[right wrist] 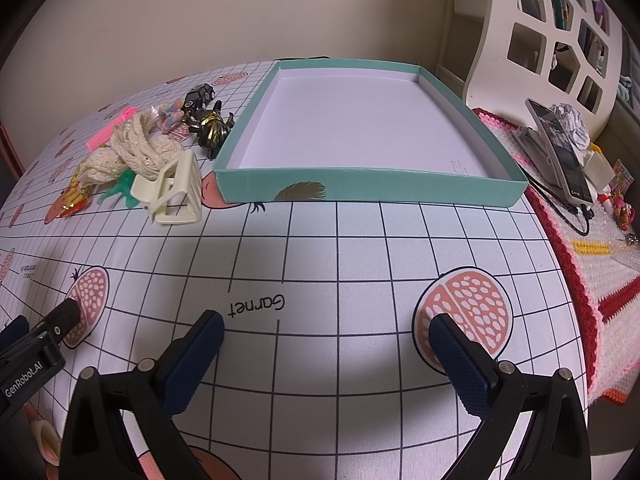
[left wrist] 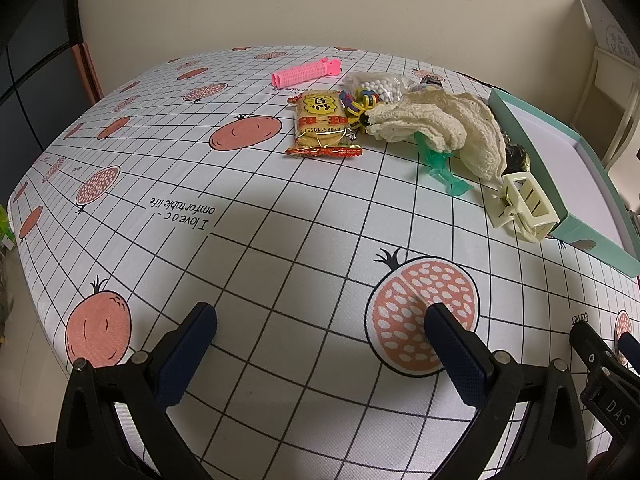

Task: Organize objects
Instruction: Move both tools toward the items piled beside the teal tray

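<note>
A shallow teal box (right wrist: 372, 190) with a white floor stands empty at the far middle of the table; its long wall (left wrist: 532, 148) shows in the left wrist view. Left of it lies a heap: cream hair claw (left wrist: 522, 210) (right wrist: 172, 192), cream crochet cloth (left wrist: 444, 126) (right wrist: 140, 152), green plastic piece (left wrist: 440, 170), cracker packet (left wrist: 322, 124), pink hair roller (left wrist: 306, 73), bag of white beads (left wrist: 380, 84), black and gold toy (right wrist: 212, 130). My left gripper (left wrist: 320, 320) and my right gripper (right wrist: 326, 326) hover open over the near tablecloth, holding nothing.
The tablecloth (left wrist: 248, 248) has a black grid and pink fruit prints. To the right of the table a knitted red and white mat (right wrist: 600, 272) carries a phone on a stand (right wrist: 560, 156) and small items. A white shelf unit (right wrist: 552, 40) stands behind.
</note>
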`<state>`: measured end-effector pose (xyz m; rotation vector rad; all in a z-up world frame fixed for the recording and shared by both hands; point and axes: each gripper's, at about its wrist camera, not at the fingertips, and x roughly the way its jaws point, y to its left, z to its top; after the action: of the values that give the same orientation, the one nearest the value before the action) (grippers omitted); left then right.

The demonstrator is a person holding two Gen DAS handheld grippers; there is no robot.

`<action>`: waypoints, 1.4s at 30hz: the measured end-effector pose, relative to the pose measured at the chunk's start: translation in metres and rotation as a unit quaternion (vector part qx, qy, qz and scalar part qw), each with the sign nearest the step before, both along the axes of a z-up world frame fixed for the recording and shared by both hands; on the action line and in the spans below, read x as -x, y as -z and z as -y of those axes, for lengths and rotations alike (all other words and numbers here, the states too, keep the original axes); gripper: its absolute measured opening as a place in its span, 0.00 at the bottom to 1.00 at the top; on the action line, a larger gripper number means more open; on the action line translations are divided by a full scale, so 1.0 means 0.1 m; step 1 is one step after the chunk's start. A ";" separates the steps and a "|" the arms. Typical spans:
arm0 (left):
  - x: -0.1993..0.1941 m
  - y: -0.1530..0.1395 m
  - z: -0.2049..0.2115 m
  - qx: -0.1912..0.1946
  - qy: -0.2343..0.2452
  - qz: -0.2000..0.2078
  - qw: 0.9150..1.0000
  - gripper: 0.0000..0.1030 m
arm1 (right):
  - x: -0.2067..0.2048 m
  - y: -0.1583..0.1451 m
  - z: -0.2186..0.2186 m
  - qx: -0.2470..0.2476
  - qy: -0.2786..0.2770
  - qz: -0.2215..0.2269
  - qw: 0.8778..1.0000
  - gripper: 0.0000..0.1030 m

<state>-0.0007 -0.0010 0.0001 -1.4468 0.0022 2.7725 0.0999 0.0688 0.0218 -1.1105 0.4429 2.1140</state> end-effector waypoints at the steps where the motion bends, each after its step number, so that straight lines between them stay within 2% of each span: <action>1: 0.00 0.00 0.00 0.000 0.000 0.000 1.000 1.00 | 0.00 0.00 0.00 0.000 0.000 0.000 1.000 1.00; 15: 0.06 0.00 0.00 -0.001 0.007 0.013 1.000 1.00 | 0.03 -0.02 -0.07 0.018 0.002 0.004 1.000 1.00; 20: 0.13 -0.03 0.01 -0.009 0.008 0.033 0.999 1.00 | 0.09 -0.28 -0.15 0.007 -0.004 -0.014 1.000 1.00; 25: 0.23 -0.31 -0.07 -0.007 0.019 0.020 1.000 1.00 | 0.26 -0.72 -0.13 -0.026 -0.040 -0.036 0.998 1.00; 30: 0.44 -0.68 -0.06 -0.025 0.025 0.017 0.999 1.00 | 0.47 -1.07 -0.12 -0.032 -0.071 -0.059 0.995 1.00; 36: 0.76 -0.94 -0.03 -0.018 0.039 0.025 0.999 1.00 | 0.64 -1.27 -0.15 -0.028 -0.089 -0.077 0.993 1.00; 39: 0.94 -1.01 0.08 -0.045 0.040 0.039 0.997 1.00 | 0.74 -1.28 -0.16 -0.017 -0.098 -0.077 0.992 1.00; 42: 1.13 -1.01 0.20 -0.070 0.032 0.050 0.996 1.00 | 0.91 -1.25 -0.15 -0.017 -0.110 -0.058 0.992 1.00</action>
<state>-0.1140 -0.0208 0.1012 -1.5194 -0.1417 2.5887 0.0086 0.0840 0.1463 -1.0631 0.3504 2.3793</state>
